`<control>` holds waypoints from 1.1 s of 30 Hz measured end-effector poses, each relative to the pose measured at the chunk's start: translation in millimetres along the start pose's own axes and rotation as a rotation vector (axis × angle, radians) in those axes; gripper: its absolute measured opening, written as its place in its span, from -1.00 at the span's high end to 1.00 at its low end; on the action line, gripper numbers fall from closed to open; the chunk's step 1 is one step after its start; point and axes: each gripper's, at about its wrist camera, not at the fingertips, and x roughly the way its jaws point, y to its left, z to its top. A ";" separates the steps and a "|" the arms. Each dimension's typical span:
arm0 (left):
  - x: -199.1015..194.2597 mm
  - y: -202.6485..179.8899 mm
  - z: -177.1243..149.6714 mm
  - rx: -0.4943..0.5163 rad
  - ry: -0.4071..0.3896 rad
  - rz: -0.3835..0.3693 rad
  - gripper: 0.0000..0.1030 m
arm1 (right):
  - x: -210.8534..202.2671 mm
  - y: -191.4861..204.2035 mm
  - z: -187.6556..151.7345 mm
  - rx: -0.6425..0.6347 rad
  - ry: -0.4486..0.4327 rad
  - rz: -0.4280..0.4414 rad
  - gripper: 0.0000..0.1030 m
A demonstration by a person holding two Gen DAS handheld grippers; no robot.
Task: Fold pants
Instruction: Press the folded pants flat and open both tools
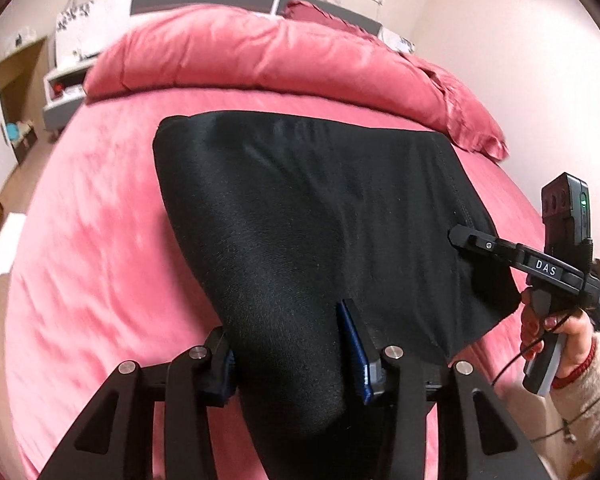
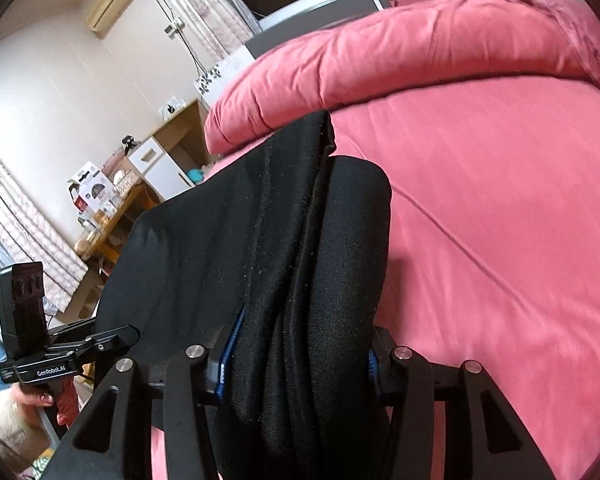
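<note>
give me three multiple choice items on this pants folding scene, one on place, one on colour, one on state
1. Where do the pants lie?
A. on a wooden floor
B. on the bed sheet
C. over a chair back

2. What colour are the pants?
A. black
B. white
C. yellow

3. What is the left gripper doing?
A. hanging open above the bed
B. shut on the pants
C. holding a pillow

Answers:
1. B, the fabric spreads over the pink sheet below the folded duvet.
2. A, the cloth is black in both views.
3. B, black fabric is bunched between its fingers; the right gripper is also shut on the pants.
</note>
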 end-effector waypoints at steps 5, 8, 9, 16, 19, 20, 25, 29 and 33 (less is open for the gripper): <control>27.8 18.6 29.8 0.013 -0.032 0.056 0.13 | 44.3 -5.6 33.8 0.028 -0.004 0.009 0.04; 47.5 35.2 35.2 -0.009 -0.011 0.059 0.12 | 62.9 -13.1 40.0 0.031 0.005 -0.002 0.04; 55.3 39.1 35.0 -0.006 0.002 0.063 0.12 | 69.8 -13.1 42.0 0.032 0.013 -0.008 0.03; 87.7 47.9 18.7 0.029 -0.050 0.119 -0.46 | 96.5 -42.6 26.9 0.102 0.049 -0.049 -0.25; 82.6 41.4 12.3 0.063 -0.082 0.166 -0.46 | 95.4 -35.6 26.7 0.069 0.040 -0.088 -0.31; 80.1 37.9 11.5 0.063 -0.084 0.183 -0.46 | 94.2 -33.7 26.5 0.065 0.038 -0.103 -0.35; 64.9 23.1 -5.3 0.056 -0.078 0.234 -0.46 | 73.3 -32.6 21.6 0.109 0.018 -0.182 -0.47; 64.2 18.2 -19.9 0.041 -0.056 0.233 -0.46 | 53.5 -30.4 3.1 0.091 -0.012 -0.229 -0.47; 61.3 14.2 -29.2 0.040 -0.030 0.244 -0.46 | 38.7 -22.8 -8.6 0.061 -0.039 -0.298 -0.50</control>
